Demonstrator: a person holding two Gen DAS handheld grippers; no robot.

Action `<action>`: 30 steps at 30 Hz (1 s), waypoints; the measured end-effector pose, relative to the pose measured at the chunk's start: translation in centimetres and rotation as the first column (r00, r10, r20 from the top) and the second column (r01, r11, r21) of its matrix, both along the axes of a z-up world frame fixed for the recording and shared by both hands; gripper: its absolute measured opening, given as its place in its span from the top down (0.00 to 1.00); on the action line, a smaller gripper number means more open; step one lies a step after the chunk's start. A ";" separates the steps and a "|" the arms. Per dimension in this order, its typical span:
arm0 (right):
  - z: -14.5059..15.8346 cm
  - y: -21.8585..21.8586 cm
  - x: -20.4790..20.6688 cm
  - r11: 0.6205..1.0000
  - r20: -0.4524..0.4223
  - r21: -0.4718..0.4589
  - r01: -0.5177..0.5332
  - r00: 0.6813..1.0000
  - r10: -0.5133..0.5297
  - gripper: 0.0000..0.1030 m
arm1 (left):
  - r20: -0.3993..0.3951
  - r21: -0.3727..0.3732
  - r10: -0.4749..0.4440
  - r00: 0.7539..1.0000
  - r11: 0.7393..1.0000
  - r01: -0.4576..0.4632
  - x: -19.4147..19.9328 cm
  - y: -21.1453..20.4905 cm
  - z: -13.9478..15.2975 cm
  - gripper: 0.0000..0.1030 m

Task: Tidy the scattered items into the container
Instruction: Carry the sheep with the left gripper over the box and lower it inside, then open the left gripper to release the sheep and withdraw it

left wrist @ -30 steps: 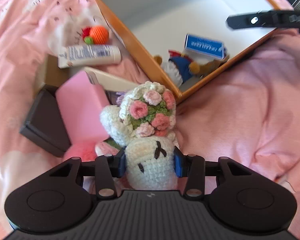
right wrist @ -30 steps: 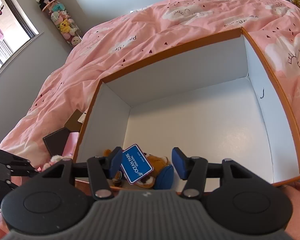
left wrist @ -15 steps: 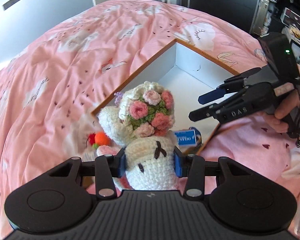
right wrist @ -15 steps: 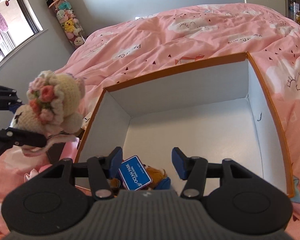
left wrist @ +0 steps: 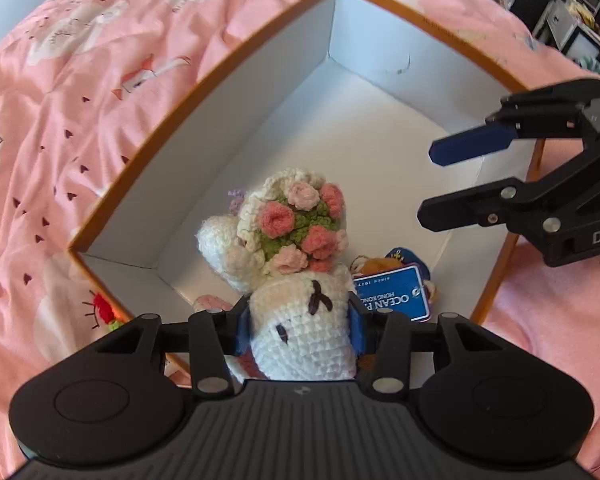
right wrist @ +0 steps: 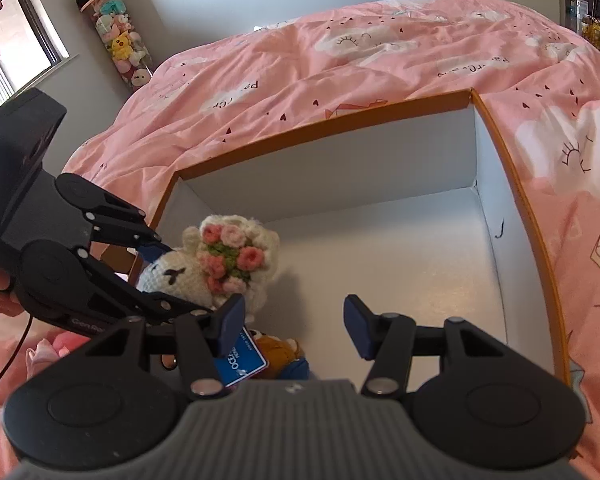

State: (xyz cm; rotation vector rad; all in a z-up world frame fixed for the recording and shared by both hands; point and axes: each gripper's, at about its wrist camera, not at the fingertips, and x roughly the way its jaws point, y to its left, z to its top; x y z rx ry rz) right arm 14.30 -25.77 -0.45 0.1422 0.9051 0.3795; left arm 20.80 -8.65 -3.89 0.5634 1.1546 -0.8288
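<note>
A white crochet doll (left wrist: 292, 236) with a crown of pink flowers hangs over the near corner of the orange-rimmed white box (left wrist: 204, 80). My left gripper (left wrist: 299, 328) grips its head, both blue pads against the sides, and the jaws are starting to open. In the right wrist view the doll (right wrist: 220, 264) and left gripper (right wrist: 180, 280) sit at the box's (right wrist: 320, 128) left wall. My right gripper (right wrist: 294, 320) hovers open and empty over the box's near edge; it also shows in the left wrist view (left wrist: 430, 184). Below lies a plush toy (right wrist: 280, 352) with a blue tag (left wrist: 396, 298).
The box rests on a rumpled pink duvet (left wrist: 80, 60). A red and orange crochet piece (left wrist: 104, 308) lies outside the box's left wall. A clear tube of plush toys (right wrist: 116, 40) stands in the room corner by a window. Most of the box floor (right wrist: 400, 260) is bare.
My left gripper has carried the doll from the clutter beside the box, up over the rim and down above the box's inside. The right gripper stayed put.
</note>
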 end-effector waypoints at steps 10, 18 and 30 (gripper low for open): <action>-0.5 1.3 2.7 0.997 -0.056 0.066 -0.033 0.998 0.037 0.37 | 0.000 -0.021 -0.092 0.996 0.996 0.092 0.1 -0.5 -0.3 0.41; -2.1 2.6 5.6 0.994 -0.132 0.105 0.010 0.991 0.004 0.29 | 0.024 -0.008 -0.065 0.998 0.998 0.065 -0.2 -0.3 0.9 0.40; -3.6 4.3 8.1 0.993 -0.185 0.119 0.000 0.982 0.023 0.30 | 0.007 0.035 -0.053 0.999 0.998 0.052 -1.0 0.3 1.2 0.69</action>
